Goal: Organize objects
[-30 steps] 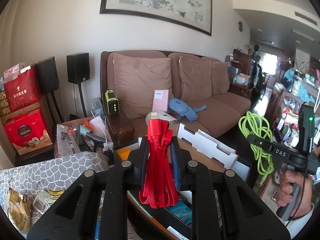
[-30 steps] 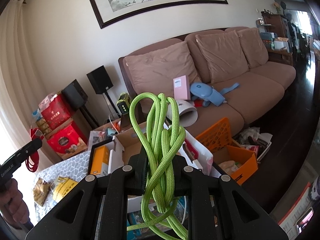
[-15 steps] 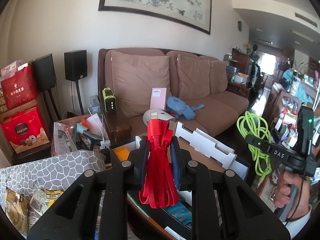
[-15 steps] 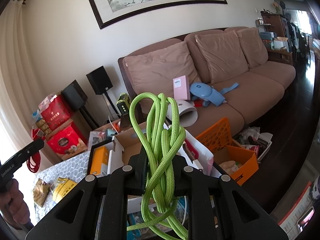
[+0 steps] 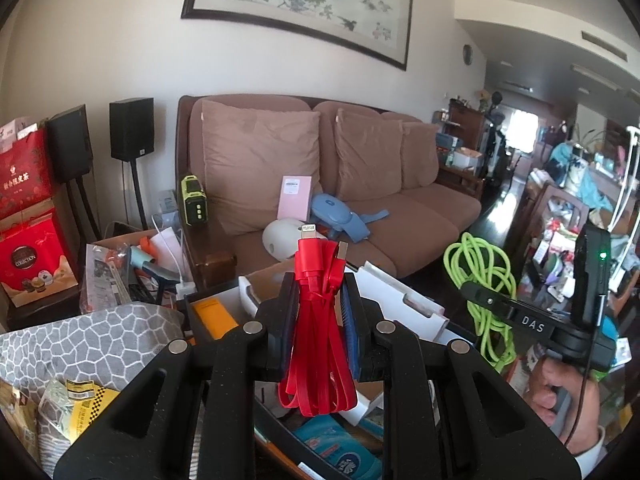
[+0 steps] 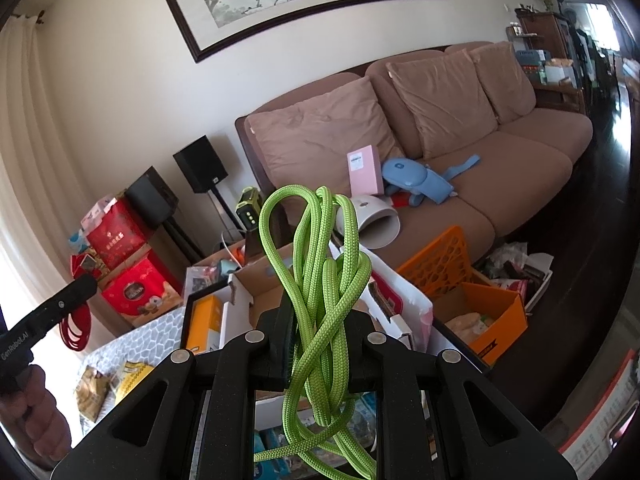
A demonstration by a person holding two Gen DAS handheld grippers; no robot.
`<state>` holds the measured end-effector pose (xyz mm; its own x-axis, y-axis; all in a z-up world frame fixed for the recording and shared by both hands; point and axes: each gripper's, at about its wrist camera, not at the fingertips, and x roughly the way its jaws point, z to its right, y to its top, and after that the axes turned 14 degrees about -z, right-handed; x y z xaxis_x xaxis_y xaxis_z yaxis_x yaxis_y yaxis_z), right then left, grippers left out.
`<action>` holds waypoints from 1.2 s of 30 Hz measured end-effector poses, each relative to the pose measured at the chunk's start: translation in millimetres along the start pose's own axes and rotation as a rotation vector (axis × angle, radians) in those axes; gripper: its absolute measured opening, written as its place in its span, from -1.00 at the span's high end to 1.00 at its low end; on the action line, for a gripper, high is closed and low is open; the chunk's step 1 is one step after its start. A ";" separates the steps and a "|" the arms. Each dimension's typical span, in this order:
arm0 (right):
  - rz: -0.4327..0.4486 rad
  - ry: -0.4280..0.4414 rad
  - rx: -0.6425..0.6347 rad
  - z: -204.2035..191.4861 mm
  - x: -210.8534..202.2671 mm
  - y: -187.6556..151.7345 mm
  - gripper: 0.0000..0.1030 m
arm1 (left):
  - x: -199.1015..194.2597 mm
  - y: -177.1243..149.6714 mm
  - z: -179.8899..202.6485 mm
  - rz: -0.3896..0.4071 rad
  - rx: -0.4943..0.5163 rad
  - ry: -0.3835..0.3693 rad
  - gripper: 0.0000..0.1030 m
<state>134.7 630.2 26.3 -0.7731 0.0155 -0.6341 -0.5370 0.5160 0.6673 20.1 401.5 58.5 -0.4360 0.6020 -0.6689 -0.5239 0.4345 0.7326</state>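
My left gripper (image 5: pixel 319 300) is shut on a bundle of flat red cable (image 5: pixel 318 344), whose white plug end sticks up above the jaws. My right gripper (image 6: pixel 318 312) is shut on a coiled green braided rope (image 6: pixel 324 292) that loops above the jaws and hangs below them. In the left wrist view the green rope (image 5: pixel 480 276) and the right gripper's handle, held by a hand (image 5: pixel 560 396), show at the right. In the right wrist view the red cable (image 6: pixel 76 324) and the left gripper's handle appear at the far left.
Open cardboard boxes (image 6: pixel 256 292) with an orange packet (image 5: pixel 214 316) lie below both grippers. A grey patterned cloth (image 5: pixel 80 340) with snack bags is at the left. An orange crate (image 6: pixel 440 260) and orange box (image 6: pixel 492 312) stand on the floor before a brown sofa (image 5: pixel 360 184).
The left wrist view has drifted slightly, so the sofa and speakers sit a little further left. Both grips are unchanged, and the right wrist view is steady.
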 end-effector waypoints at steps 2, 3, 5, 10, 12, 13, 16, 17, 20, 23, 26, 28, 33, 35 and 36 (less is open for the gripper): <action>0.004 0.002 0.002 0.3 -0.8 -0.2 0.69 | 2.1 -0.2 3.9 -0.004 0.004 -0.005 0.62; 0.005 0.003 0.002 0.1 -0.8 -0.2 0.69 | 3.0 -0.7 5.1 -0.005 0.006 -0.007 0.62; 0.006 0.005 0.003 0.2 0.1 0.0 0.69 | 4.8 -1.9 6.8 -0.010 0.009 -0.009 0.62; 0.012 0.016 0.014 0.1 0.1 0.4 0.69 | 9.1 -3.3 8.1 -0.015 0.017 -0.011 0.62; 0.017 0.019 0.018 -1.0 0.4 0.2 0.69 | 10.6 -2.2 9.9 -0.012 0.038 -0.001 0.62; 0.021 0.019 0.020 -0.8 -0.2 -0.2 0.69 | 11.2 -1.1 12.2 -0.007 0.061 0.014 0.62; 0.032 0.011 0.013 -3.5 -2.0 -0.1 0.69 | 12.4 2.9 18.5 0.006 0.116 0.033 0.62; 0.038 0.007 0.008 -4.6 -2.7 0.1 0.69 | 12.5 4.4 20.5 0.010 0.130 0.034 0.62; 0.053 -0.002 -0.004 -7.3 -3.9 0.1 0.69 | 13.1 7.0 26.5 0.027 0.167 0.036 0.62; 0.056 -0.017 -0.009 -6.9 -1.7 0.3 0.69 | 17.0 7.1 32.5 0.038 0.193 0.046 0.62; 0.061 -0.028 0.002 -2.4 0.1 -0.3 0.69 | 24.3 5.8 31.8 0.025 0.180 0.015 0.62; 0.065 -0.034 0.006 -0.2 0.7 -0.6 0.69 | 30.0 6.0 30.0 0.017 0.174 0.003 0.62; 0.061 -0.040 0.012 0.8 5.4 -1.6 0.69 | 47.2 3.3 18.7 -0.012 0.142 -0.020 0.62; 0.056 -0.043 0.008 0.6 7.7 -1.9 0.69 | 54.3 1.9 14.2 -0.026 0.124 -0.033 0.62; 0.054 -0.044 0.006 0.4 8.6 -2.0 0.69 | 57.0 1.6 11.9 -0.031 0.117 -0.038 0.62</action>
<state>129.3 629.6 19.4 -0.7852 0.0812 -0.6139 -0.4925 0.5189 0.6987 3.1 444.5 23.1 -0.3913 0.6112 -0.6880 -0.4466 0.5276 0.7226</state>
